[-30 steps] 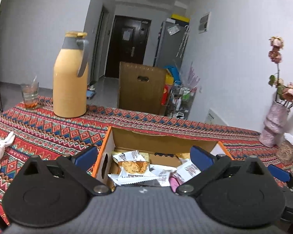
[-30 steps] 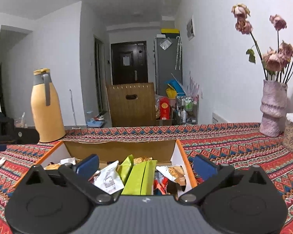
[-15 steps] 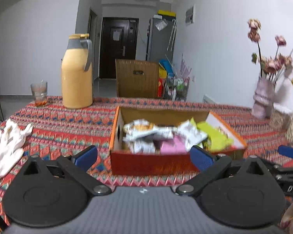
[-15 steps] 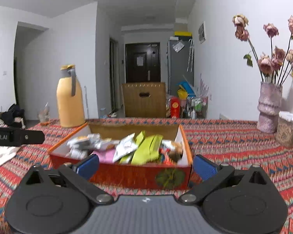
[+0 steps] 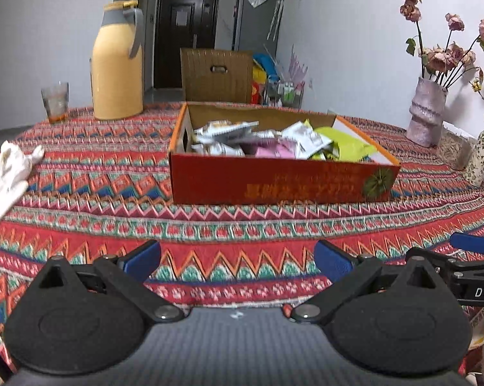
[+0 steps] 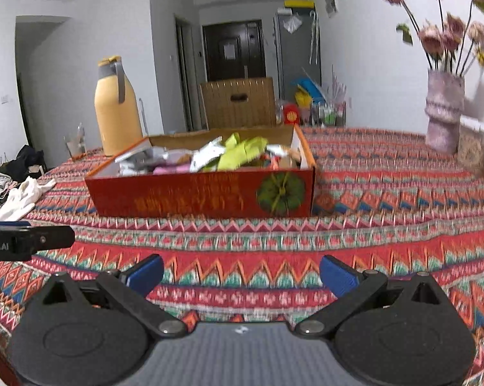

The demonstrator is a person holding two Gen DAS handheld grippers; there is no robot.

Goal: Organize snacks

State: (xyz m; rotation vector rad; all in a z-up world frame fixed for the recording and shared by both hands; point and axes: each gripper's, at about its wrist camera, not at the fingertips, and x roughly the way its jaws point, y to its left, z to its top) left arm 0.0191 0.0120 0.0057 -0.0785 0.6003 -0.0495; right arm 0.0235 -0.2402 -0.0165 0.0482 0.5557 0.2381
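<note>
While my left gripper (image 5: 237,262) and right gripper (image 6: 240,273) gape empty short of the box (image 5: 283,183), its packets (image 5: 303,138) look light, crinkly, slippery; I judge a crimped edge the best hold.

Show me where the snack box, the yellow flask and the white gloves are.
snack box (image 5: 283,185), left wrist view, red front wall.
yellow flask (image 5: 116,74), left wrist view, middle of body.
white gloves (image 6: 23,197), right wrist view, middle of fabric.

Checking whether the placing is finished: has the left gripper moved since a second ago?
Yes. The left gripper has pulled back from the snack box, which then filled its view's foreground.
</note>
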